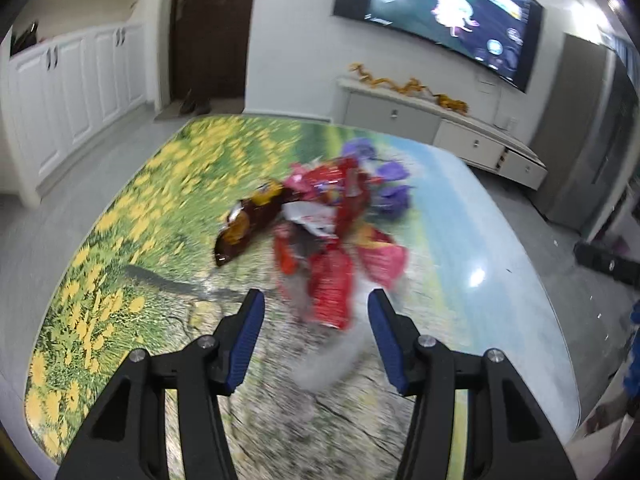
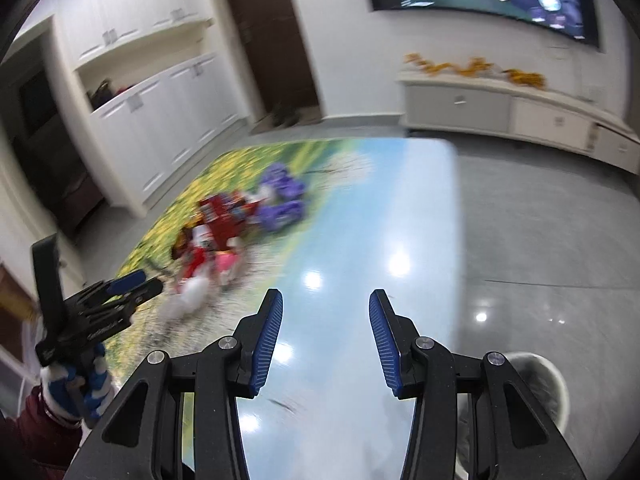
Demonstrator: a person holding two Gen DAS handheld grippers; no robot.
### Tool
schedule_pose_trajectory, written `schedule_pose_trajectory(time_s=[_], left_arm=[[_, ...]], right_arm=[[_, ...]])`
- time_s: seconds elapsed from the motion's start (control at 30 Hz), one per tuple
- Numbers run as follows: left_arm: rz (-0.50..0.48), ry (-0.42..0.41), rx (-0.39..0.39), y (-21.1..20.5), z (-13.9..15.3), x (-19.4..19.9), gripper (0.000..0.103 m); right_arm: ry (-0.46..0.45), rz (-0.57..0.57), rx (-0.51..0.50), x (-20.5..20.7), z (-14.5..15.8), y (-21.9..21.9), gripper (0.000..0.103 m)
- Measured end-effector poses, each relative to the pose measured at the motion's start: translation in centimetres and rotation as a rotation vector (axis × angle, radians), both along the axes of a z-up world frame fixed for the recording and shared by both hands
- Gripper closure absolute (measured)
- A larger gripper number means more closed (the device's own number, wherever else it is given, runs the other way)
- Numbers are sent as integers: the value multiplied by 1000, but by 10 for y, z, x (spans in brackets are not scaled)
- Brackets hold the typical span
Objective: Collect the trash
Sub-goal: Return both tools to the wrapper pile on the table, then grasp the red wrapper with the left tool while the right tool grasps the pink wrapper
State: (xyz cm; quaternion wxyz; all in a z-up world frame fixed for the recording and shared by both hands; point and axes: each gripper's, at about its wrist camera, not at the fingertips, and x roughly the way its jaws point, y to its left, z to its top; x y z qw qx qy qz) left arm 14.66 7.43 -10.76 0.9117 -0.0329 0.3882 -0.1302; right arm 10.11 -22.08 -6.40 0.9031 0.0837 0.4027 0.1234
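- My left hand-held gripper hung over the printed surface, jaws apart and nothing between the pads, aimed at the nearest red snack wrapper of the trash pile.
- My right hand-held gripper also stood open and empty, over the pale blue end of the surface where no trash lay; the pile sat well apart to its left.
- The pile gathered mid-surface: a brown wrapper on its left edge, red and pink wrappers in the middle, purple wrappers on the far side.
- A bin with a pale liner stood on the floor beside the surface's near corner, below my right hand-held gripper.
- I judged the red wrapper the sensible first pick: the pads should straddle a raised crinkle, not press flat on the glossy top, where foil would likely slide.
- Both views were blurred, so I reckoned on steadying before closing; a snatch could scatter the light wrappers.
- The right side seemed better placed for carrying to the bin, the left for feeding it from the pile.
- My gloved left hand showed in the right wrist view, gripping its handle.
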Motion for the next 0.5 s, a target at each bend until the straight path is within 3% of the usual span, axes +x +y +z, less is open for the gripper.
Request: schedule_pose_trajectory(time_s=[0.3, 0.5], left_arm=[[1, 95, -34, 8, -22, 51, 53], [-11, 129, -30, 9, -31, 71, 67]], right_arm=[[65, 183, 68, 77, -37, 74, 58], [106, 247, 88, 103, -56, 103, 58]])
